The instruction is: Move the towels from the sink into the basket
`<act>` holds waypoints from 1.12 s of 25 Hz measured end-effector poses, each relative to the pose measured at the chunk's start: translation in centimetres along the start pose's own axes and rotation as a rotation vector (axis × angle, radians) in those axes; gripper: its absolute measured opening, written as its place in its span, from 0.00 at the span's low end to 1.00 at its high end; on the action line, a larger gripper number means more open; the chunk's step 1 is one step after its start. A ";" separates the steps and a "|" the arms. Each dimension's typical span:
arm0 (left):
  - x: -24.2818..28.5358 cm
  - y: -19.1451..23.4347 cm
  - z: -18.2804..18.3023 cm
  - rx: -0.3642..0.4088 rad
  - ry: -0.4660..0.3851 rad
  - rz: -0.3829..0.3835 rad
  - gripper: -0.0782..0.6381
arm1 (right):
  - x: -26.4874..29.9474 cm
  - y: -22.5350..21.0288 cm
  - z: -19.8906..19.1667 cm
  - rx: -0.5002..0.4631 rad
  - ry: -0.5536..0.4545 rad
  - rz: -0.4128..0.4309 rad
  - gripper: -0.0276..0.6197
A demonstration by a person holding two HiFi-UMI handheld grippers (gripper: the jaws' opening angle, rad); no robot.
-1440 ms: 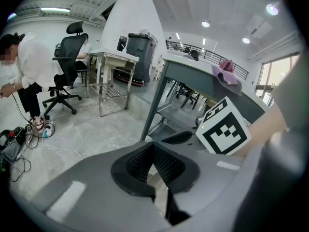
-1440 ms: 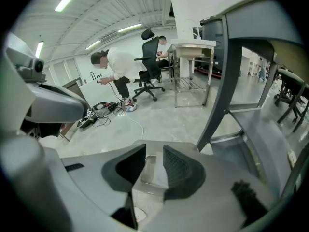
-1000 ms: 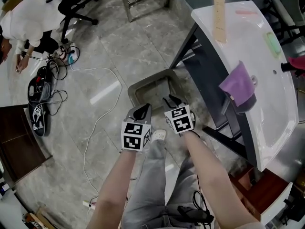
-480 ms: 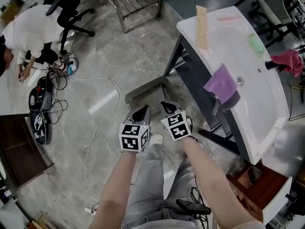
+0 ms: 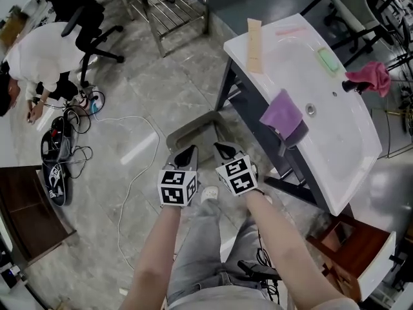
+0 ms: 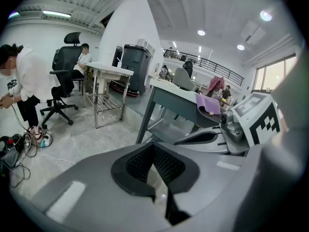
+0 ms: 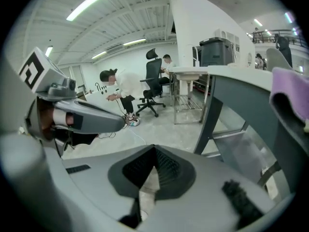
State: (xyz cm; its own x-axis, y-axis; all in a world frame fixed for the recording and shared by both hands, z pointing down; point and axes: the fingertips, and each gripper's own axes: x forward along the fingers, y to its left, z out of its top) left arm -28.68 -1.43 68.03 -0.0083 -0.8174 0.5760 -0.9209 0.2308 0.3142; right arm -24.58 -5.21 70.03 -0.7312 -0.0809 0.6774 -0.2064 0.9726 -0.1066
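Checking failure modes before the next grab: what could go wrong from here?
1. The left gripper and the right gripper are both shut and empty; reaching in closed could shove the purple towel, draped over the sink's front edge, onto the floor beside the basket.
2. The pink towel sits at the sink's far side: a long reach, possibly a weak grip.

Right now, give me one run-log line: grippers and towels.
left gripper: shut, empty | right gripper: shut, empty | both by basket | purple towel: draped over sink front edge | pink towel: sink's far side
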 end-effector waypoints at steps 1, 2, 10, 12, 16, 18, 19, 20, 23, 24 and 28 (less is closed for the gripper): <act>-0.1 -0.2 0.3 0.005 -0.002 -0.001 0.12 | -0.4 0.1 0.2 -0.001 -0.003 0.002 0.07; -0.2 -0.5 0.6 0.011 -0.006 -0.004 0.12 | -0.8 0.2 0.3 -0.003 -0.004 0.004 0.07; -2.3 -4.8 4.5 0.030 -0.114 -0.189 0.12 | -4.7 0.4 2.3 0.010 -0.057 -0.007 0.07; -3.0 -5.7 5.4 0.046 -0.134 -0.210 0.12 | -5.9 0.4 3.2 0.016 -0.079 -0.012 0.07; -3.9 -7.4 6.9 0.088 -0.160 -0.227 0.12 | -8.3 0.3 4.9 0.024 -0.125 -0.026 0.07; -4.2 -7.7 7.6 0.101 -0.171 -0.213 0.12 | -9.4 0.1 5.7 0.034 -0.150 -0.042 0.07; -4.3 -7.9 8.0 0.105 -0.178 -0.208 0.12 | -9.9 -0.1 6.1 0.043 -0.165 -0.055 0.07; -4.5 -8.1 8.4 0.109 -0.185 -0.206 0.12 | -10.4 -0.3 6.5 0.053 -0.178 -0.069 0.07; -5.0 -8.8 9.7 0.123 -0.204 -0.212 0.12 | -11.8 -0.7 7.4 0.071 -0.206 -0.091 0.07; -5.2 -9.1 10.1 0.128 -0.209 -0.217 0.12 | -12.2 -0.7 7.6 0.069 -0.213 -0.093 0.07; -6.0 -10.4 11.4 0.145 -0.231 -0.235 0.12 | -13.9 -0.6 8.5 0.060 -0.242 -0.092 0.07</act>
State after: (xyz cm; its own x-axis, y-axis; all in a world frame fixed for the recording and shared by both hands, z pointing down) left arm -23.52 -4.96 52.74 0.1373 -0.9407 0.3102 -0.9539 -0.0412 0.2974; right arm -19.83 -6.51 54.44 -0.8399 -0.2254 0.4937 -0.3125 0.9446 -0.1004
